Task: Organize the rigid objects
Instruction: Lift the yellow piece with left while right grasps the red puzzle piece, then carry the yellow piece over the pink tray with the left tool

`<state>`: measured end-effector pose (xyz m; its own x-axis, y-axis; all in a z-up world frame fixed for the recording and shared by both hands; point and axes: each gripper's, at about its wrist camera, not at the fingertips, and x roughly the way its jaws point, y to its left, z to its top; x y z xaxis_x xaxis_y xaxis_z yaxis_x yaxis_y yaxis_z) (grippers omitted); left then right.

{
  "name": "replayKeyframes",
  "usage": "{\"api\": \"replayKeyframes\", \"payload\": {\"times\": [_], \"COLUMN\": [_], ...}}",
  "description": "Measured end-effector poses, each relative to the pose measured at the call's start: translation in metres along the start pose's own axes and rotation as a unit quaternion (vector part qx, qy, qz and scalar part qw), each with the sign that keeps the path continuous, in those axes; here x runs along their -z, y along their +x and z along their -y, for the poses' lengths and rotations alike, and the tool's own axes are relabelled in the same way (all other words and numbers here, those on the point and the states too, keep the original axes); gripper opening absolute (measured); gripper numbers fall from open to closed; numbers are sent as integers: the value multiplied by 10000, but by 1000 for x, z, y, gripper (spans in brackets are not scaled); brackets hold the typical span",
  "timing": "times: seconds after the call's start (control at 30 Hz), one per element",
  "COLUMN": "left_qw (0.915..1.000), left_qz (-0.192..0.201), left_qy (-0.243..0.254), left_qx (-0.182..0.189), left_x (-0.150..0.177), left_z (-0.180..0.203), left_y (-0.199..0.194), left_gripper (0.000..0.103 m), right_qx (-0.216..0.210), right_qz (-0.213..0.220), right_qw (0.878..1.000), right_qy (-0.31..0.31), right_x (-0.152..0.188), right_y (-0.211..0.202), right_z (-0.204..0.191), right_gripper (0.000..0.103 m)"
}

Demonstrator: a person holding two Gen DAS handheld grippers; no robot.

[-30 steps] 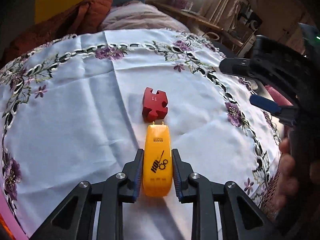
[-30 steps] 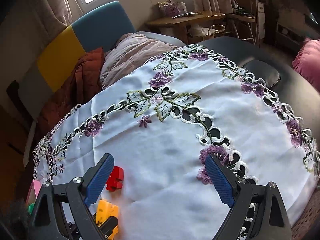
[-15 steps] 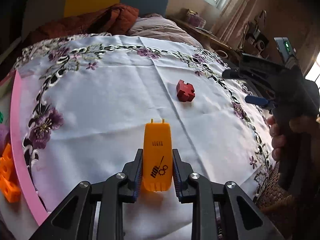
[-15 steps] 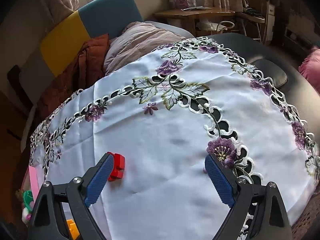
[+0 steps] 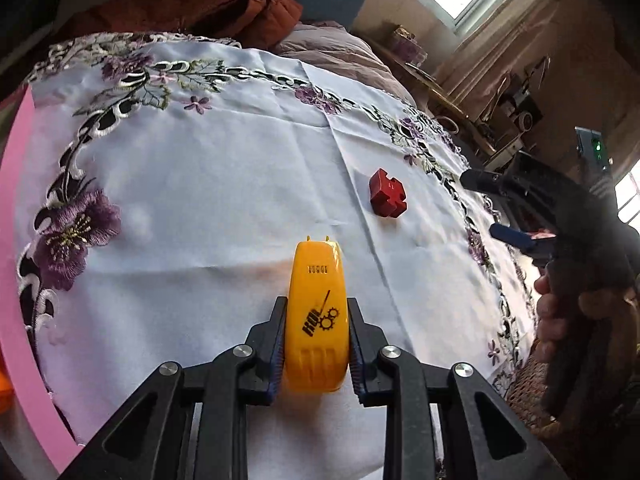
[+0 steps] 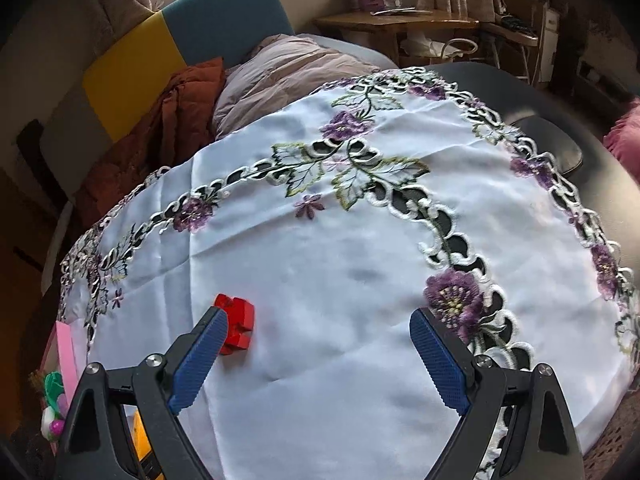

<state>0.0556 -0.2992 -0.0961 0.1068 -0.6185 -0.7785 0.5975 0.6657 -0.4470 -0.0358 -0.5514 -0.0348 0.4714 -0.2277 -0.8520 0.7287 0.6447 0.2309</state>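
Note:
My left gripper [image 5: 316, 309] is shut on a yellow plastic toy piece [image 5: 316, 280] with a black gear logo, held just above the white embroidered tablecloth [image 5: 200, 184]. A red puzzle-shaped block [image 5: 387, 193] lies on the cloth ahead and to the right of it. In the right wrist view the same red block [image 6: 239, 321] sits just beyond the left fingertip of my right gripper [image 6: 318, 330], which stands wide open over bare cloth with nothing between its fingers. The right gripper [image 5: 496, 208] also shows at the right edge of the left wrist view, held by a hand [image 5: 550, 312].
A pink tray [image 5: 18, 248] borders the cloth on the left, with an orange piece [image 5: 4, 384] inside. The pink tray [image 6: 66, 354] in the right wrist view holds small green and pink toys [image 6: 54, 390]. Cushions and a blanket [image 6: 176, 120] lie beyond the table's far edge.
My left gripper carried the yellow piece back and leftward, away from the red block, and the pink tray came into view. The right gripper stayed open, nearly in place.

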Motion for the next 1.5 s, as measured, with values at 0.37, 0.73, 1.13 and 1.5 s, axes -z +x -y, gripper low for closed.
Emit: {"api": "replayKeyframes", "payload": {"times": [0.37,0.73,1.13,1.5], "left_qw": [9995,9987,9930,9877], "left_qz": [80,219,279,714], "left_qy": [204,290,665,908], "left_qx": [-206,-350,-934,-1052], "left_x": [3,8,18,22], "left_z": [8,11,22,37], "left_y": [0,-2,-13,-47], "left_gripper": [27,26,26,26], "right_qx": [-17,478,370,358], "right_qz": [-315,-541,-546,-500], "right_qw": [9955,9759,9778,9774], "right_qy": [-899,-2061,-1990,-2022], "right_x": [-4,18,15,15], "right_y": [27,67,69,68], "right_z": [-58,-93,-89,-89], "right_gripper": [87,32,33,34]}}
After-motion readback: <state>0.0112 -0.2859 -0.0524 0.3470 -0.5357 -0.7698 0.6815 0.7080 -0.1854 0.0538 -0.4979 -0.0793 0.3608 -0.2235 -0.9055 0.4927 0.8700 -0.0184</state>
